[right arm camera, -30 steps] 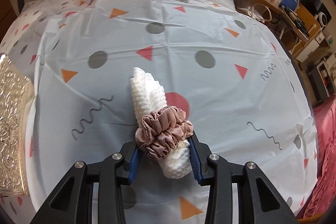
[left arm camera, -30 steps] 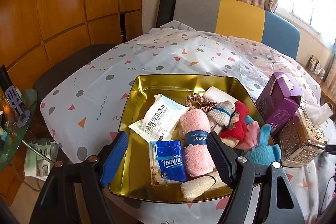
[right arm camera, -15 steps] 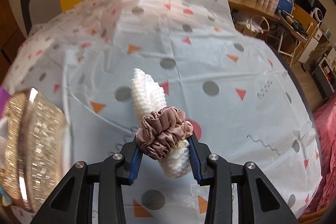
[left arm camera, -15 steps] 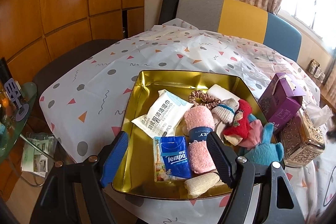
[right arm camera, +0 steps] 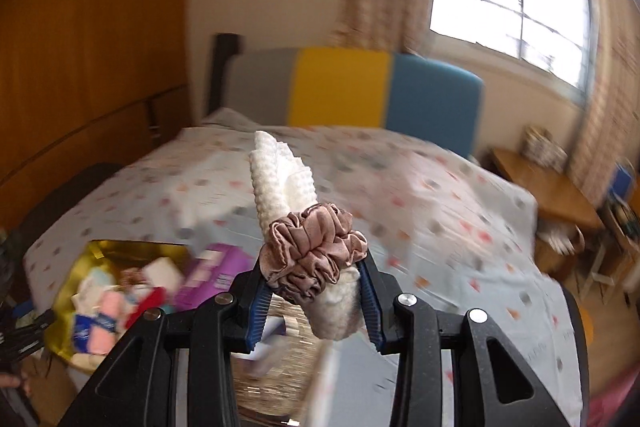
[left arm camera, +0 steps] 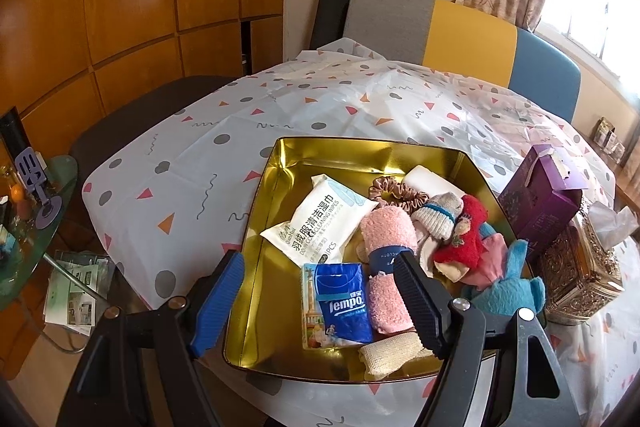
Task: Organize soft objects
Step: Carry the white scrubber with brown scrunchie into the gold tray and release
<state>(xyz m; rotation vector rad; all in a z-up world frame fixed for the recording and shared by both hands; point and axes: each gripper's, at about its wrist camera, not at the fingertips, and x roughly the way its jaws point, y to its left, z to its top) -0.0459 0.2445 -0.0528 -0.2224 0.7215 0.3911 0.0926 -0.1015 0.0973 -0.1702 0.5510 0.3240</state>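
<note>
The right tool (right arm camera: 316, 301) is clamped on a rolled white towel (right arm camera: 280, 179) of knobbly, waffle-like weave, banded by a ruched satin scrunchie (right arm camera: 316, 251) in dusty pink. The roll is held up in the air, tilted away from the camera, above the dotted plastic cloth (right arm camera: 440, 211) of the desk; that view is blurred. The left tool (left arm camera: 316, 291) is held with its ribbed blue pads wide apart and empty, poised over the near edge of a shiny gold tin tray (left arm camera: 360, 155). In the tray are seen a fluffy pink towel roll (left arm camera: 386, 239), a wipes packet (left arm camera: 320, 219), a tissue pack (left arm camera: 344, 303) and plush toys (left arm camera: 464, 235). The tray's left half is bare metal. An embossed metallic box (left arm camera: 580, 267) stands just beside the tray's right rim.
</note>
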